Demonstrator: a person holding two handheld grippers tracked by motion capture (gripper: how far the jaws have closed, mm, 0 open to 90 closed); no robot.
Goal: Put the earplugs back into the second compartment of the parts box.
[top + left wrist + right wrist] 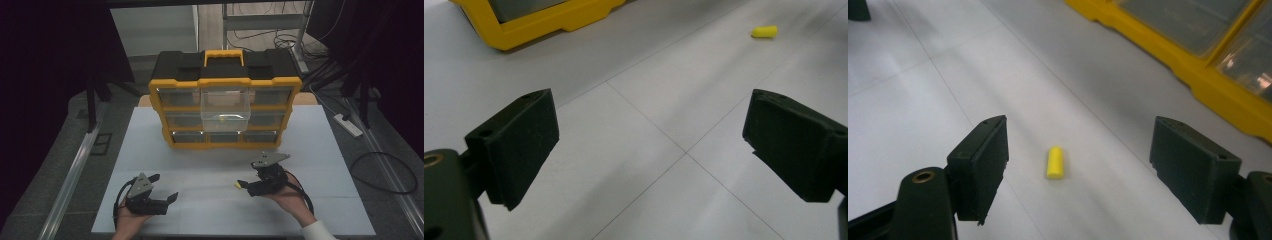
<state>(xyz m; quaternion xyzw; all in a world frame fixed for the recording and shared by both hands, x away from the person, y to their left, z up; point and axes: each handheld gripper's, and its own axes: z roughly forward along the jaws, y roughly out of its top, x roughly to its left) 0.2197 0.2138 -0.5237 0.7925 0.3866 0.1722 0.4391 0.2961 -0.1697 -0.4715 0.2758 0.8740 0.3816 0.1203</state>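
- A small yellow foam earplug [1056, 162] lies on the white table [210, 200], loose, between the spread jaws of the right gripper [1080, 170] without touching either one.
- In the high view the earplug [238, 185] sits just at that gripper's tips [243, 186], near the table's front, partly masked by the black jaws.
- The right gripper is wide apart and holds nothing.
- The left gripper [162, 192] rests well to the left, jaws also wide apart and empty; its own view shows the earplug [764, 31] far off.
- Behind stands a yellow-framed organiser case [225, 107] with clear drawers; one middle drawer [225, 107] is pulled out, its contents hard to make out.
- The gripper views cut the case to a yellow corner [539, 20] and edge [1198, 75].
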